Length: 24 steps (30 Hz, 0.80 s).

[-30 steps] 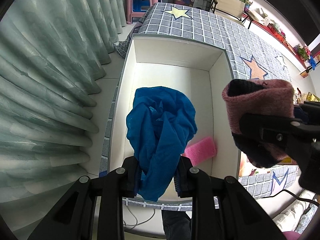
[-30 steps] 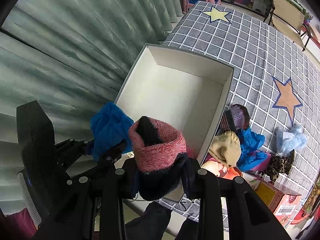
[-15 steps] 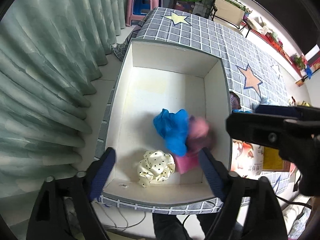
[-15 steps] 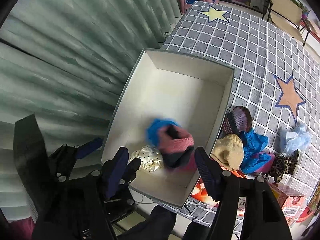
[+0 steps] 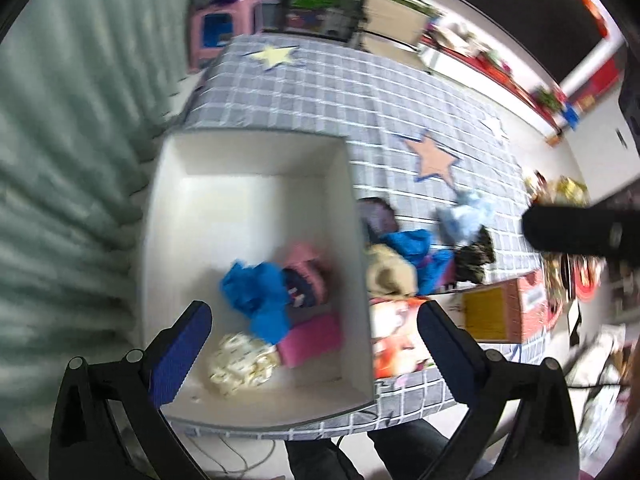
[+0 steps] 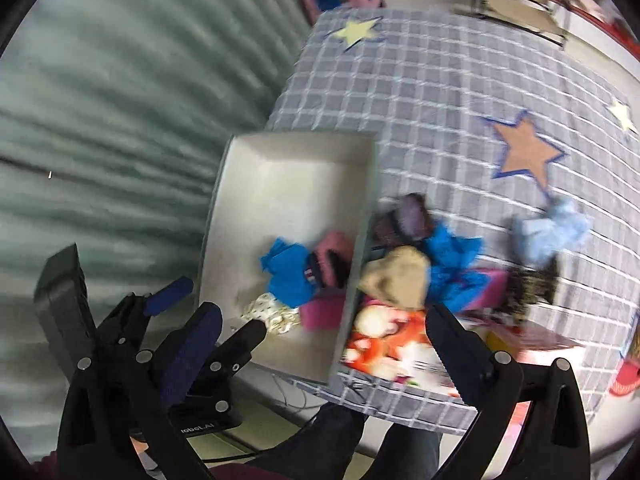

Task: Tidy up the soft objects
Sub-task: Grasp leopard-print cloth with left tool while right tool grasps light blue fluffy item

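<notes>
A pale green curtain (image 5: pixel 60 160) hangs along the left of the room, and next to it stands a desk (image 5: pixel 340 92) covered in a grey checked cloth with stars. At the desk's left edge sits a white box (image 5: pixel 256 160), open at the top. Inside it, toward the near end, lie a cream spotted cloth (image 5: pixel 240 364), a blue cloth (image 5: pixel 258 292), a pink and dark knitted sock (image 5: pixel 306 268) touching the blue cloth, and a pink sponge (image 5: pixel 310 338) just beside them. The left gripper (image 5: pixel 312 344) hangs above the near end of the box with its fingers (image 5: pixel 180 356) spread wide; they have just been opening and nothing is between them. To the right of the box, on the cloth, is a pile of soft things: a dark purple sock (image 6: pixel 408 216), a beige sock (image 6: pixel 394 280), another blue cloth (image 6: pixel 452 264), a light blue cloth (image 6: pixel 548 228) and a leopard-print piece (image 6: pixel 532 284), all blurred. A picture book (image 6: pixel 384 340) in orange and red lies at the desk's near edge. The right gripper (image 6: pixel 320 344) hovers over the box's right wall and the book, its fingers also spread wide and holding nothing, having just been opening.
</notes>
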Each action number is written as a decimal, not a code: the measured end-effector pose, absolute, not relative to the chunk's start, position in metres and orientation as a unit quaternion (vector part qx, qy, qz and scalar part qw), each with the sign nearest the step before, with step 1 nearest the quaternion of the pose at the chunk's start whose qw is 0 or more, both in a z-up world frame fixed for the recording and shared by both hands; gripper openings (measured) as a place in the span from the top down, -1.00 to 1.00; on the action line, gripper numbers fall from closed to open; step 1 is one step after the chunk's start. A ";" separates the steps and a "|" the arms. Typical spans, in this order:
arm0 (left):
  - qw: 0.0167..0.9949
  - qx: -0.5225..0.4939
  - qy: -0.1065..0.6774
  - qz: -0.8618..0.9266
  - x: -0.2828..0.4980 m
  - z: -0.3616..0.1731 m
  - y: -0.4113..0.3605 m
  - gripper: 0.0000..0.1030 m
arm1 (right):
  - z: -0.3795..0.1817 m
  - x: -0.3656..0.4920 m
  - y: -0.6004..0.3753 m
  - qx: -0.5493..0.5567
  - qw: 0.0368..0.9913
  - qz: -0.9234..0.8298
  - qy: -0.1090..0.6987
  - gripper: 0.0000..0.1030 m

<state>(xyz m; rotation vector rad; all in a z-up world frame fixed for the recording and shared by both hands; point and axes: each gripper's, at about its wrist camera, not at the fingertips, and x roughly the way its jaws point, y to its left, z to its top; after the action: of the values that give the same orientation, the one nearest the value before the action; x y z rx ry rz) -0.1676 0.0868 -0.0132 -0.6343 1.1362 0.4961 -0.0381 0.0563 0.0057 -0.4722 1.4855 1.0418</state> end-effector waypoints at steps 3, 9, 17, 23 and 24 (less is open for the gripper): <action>0.775 -0.272 0.534 0.200 -0.137 -0.010 0.076 -0.99 | 0.023 0.001 0.029 -0.175 0.616 0.420 0.643 -0.99; 0.764 -0.241 0.579 0.150 -0.076 -0.026 0.053 -0.99 | 0.028 0.066 -0.029 -0.132 0.657 0.358 0.651 -0.99; 0.719 -0.236 0.640 0.131 -0.016 -0.073 0.041 -0.99 | -0.025 0.124 -0.093 -0.086 0.642 0.286 0.706 -0.99; 0.710 -0.210 0.657 0.143 0.021 -0.087 0.039 -0.99 | -0.068 0.153 -0.105 -0.082 0.619 0.271 0.733 -0.99; 0.709 -0.210 0.658 0.143 0.025 -0.088 0.040 -0.99 | -0.076 0.157 -0.105 -0.081 0.616 0.268 0.736 -0.99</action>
<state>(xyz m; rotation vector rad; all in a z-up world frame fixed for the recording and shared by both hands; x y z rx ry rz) 0.0250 0.0400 -0.0884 -0.4661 1.4614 0.3172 0.1572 -0.1046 -0.0755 -0.1857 1.6960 0.6183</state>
